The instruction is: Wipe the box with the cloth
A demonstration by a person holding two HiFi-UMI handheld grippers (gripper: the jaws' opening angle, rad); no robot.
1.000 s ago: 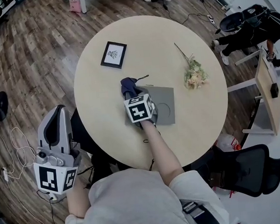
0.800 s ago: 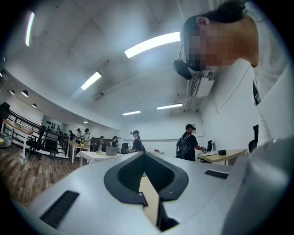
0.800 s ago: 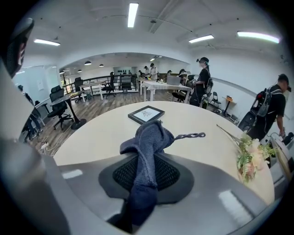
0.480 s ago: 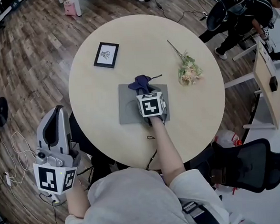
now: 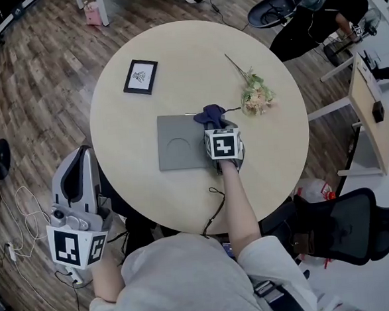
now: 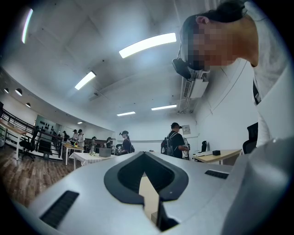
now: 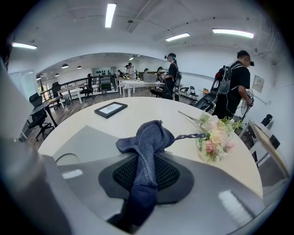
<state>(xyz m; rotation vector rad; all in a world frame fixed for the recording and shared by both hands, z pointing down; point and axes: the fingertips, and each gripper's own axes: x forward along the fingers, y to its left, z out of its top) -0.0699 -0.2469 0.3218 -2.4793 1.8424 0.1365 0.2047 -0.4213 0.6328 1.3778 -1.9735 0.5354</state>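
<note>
A flat grey box point(image 5: 180, 143) with a round mark on its lid lies in the middle of the round table point(image 5: 126, 133). My right gripper point(image 5: 215, 125) is shut on a dark blue cloth point(image 5: 211, 114) at the box's right edge. In the right gripper view the cloth point(image 7: 149, 137) bunches out between the jaws and the box point(image 7: 78, 142) lies to the left. My left gripper point(image 5: 76, 168) is held off the table at the lower left with nothing in it. The left gripper point(image 6: 146, 170) points up at the ceiling with its jaws together.
A framed picture point(image 5: 140, 76) lies at the table's far left, a small flower bunch point(image 5: 255, 95) just right of the cloth. A cable point(image 5: 215, 206) hangs over the near table edge. An office chair point(image 5: 339, 234) and a desk point(image 5: 367, 113) stand to the right, with people beyond.
My right gripper has slid the cloth rightwards across the box lid, from its left part to its right edge. The left gripper has stayed where it was.
</note>
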